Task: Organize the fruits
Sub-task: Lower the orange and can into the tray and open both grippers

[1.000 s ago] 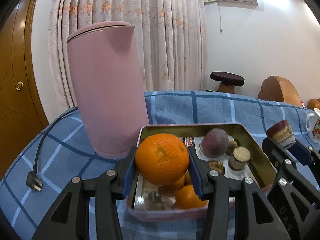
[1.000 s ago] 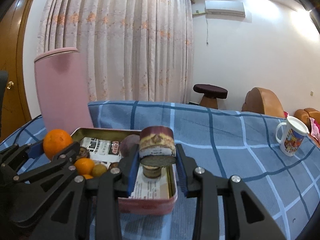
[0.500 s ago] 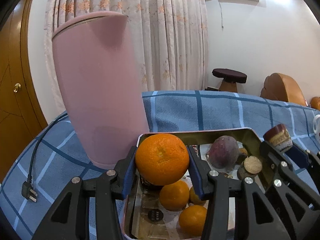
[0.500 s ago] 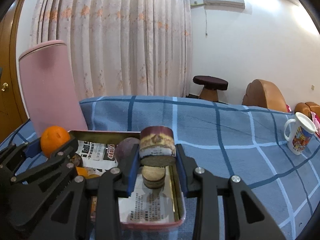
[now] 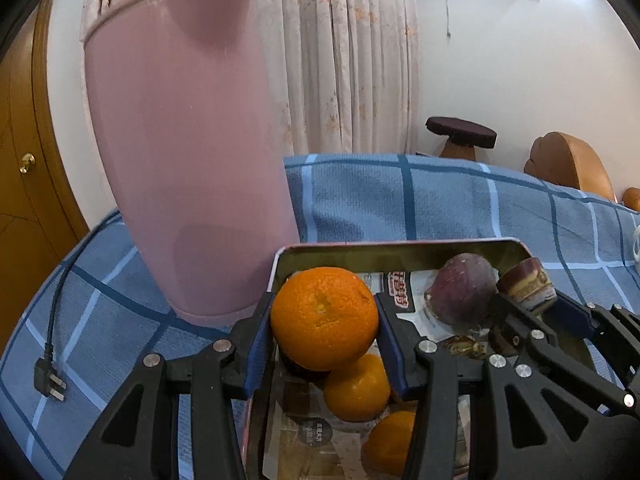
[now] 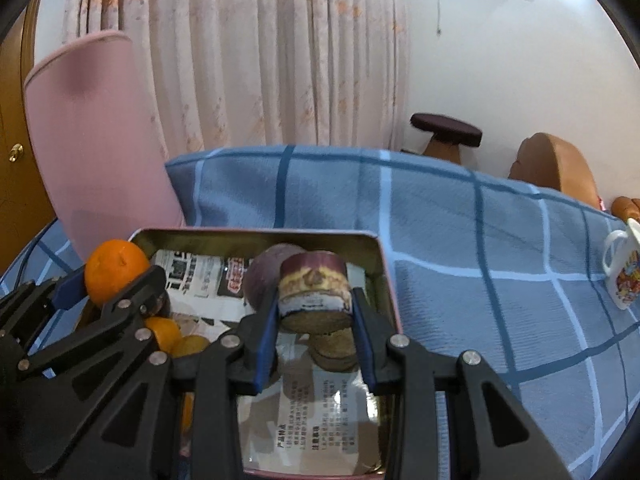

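Observation:
My left gripper (image 5: 324,334) is shut on a large orange (image 5: 320,304), held over the near left part of a metal tin (image 5: 400,245). Below it in the tin lie two smaller oranges (image 5: 356,388) and a purple fruit (image 5: 460,296). My right gripper (image 6: 316,314) is shut on a small round brown cake with a patterned band (image 6: 314,284), just above a similar round piece (image 6: 334,346) that lies in the tin (image 6: 256,234). In the right wrist view the left gripper's orange (image 6: 114,270) shows at the left, over the tin's near left corner.
A tall pink kettle (image 5: 188,160) stands close behind the tin's left side, its plug (image 5: 50,376) lying on the blue checked cloth (image 5: 440,200). A printed mug (image 6: 624,272) stands far right. Printed paper lines the tin.
Both grippers have moved forward and a little down over the tin, each with its load. The kettle and the tin now look nearer and larger.

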Tool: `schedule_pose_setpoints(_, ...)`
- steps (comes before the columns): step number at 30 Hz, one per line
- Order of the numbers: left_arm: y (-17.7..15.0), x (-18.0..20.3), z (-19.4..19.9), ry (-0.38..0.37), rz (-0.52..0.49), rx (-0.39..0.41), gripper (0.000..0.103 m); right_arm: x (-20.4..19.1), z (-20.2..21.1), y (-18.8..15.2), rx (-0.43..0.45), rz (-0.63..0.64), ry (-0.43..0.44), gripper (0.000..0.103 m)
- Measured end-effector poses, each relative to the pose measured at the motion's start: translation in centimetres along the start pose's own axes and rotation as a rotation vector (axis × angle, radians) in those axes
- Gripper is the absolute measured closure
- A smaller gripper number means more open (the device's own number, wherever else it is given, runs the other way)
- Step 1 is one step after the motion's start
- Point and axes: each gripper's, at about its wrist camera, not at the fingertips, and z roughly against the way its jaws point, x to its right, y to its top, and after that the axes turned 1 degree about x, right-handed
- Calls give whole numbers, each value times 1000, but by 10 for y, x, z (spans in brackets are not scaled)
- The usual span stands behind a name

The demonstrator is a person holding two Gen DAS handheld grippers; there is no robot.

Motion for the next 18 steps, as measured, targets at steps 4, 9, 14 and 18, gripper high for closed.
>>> schedule_pose_setpoints(4, 3, -2, -7, -11, 7, -15, 53, -2, -4, 0, -20, 7, 7, 65)
schedule_pose_setpoints(9, 4, 1, -8, -9, -13, -16, 53, -3, -5, -1, -27, 10, 7, 64)
schedule_pose_setpoints(14, 5, 2, -10, -9, -20, -17, 53, -3, -8, 1, -23, 11, 10, 64)
schedule_pose_setpoints(18, 3, 0, -7, -18, -16, -14, 53, -2, -3, 0, -8, 7, 31, 64)
